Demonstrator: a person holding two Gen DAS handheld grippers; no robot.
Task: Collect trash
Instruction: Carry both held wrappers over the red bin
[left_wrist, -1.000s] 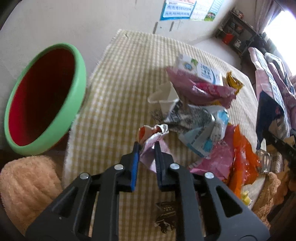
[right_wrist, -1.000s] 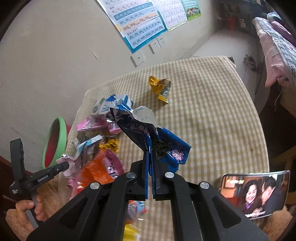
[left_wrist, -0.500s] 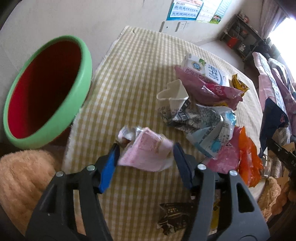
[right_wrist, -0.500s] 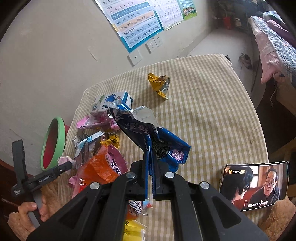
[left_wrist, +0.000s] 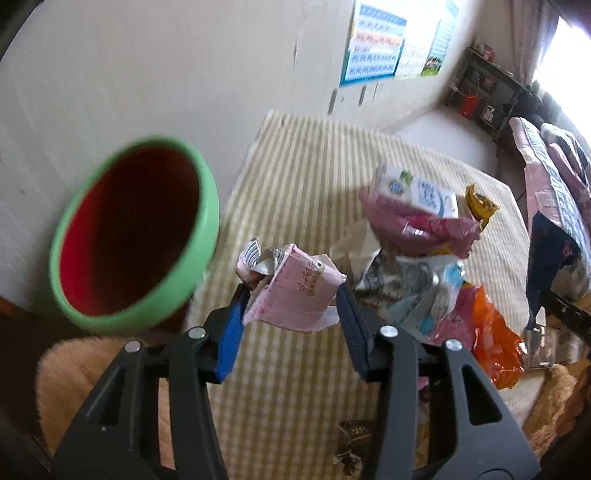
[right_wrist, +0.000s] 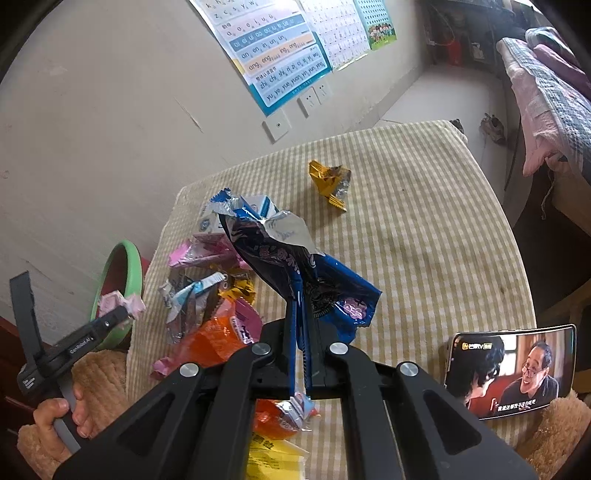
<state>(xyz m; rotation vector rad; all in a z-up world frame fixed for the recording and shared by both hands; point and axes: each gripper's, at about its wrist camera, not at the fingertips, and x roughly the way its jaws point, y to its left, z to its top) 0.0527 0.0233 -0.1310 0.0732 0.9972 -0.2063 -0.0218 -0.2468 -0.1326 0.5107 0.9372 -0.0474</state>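
A crumpled pink wrapper (left_wrist: 299, 284) hangs above the checked tablecloth (left_wrist: 303, 166), spanning both pads of my left gripper (left_wrist: 291, 299). Its jaws are closing and press on the wrapper's two sides. The green-rimmed red bin (left_wrist: 207, 221) stands just left of it, beside the table. In the right wrist view the same wrapper (right_wrist: 123, 301) sits in front of the bin (right_wrist: 135, 266) rim. My right gripper (right_wrist: 301, 325) is shut on a dark blue snack bag (right_wrist: 280, 254), held up over the table.
A heap of wrappers lies on the table: a pink bag (left_wrist: 417, 225), a milk carton (left_wrist: 417, 192), an orange bag (left_wrist: 495, 343), a yellow foil wrapper (right_wrist: 328, 181). A phone (right_wrist: 509, 373) playing video leans at the near right. A tan fluffy cushion (left_wrist: 74, 373) sits below the bin.
My left gripper let its narrow pinch go, spread its jaws around the pink wrapper, then rose with it toward the bin. The right gripper kept still with the blue bag.
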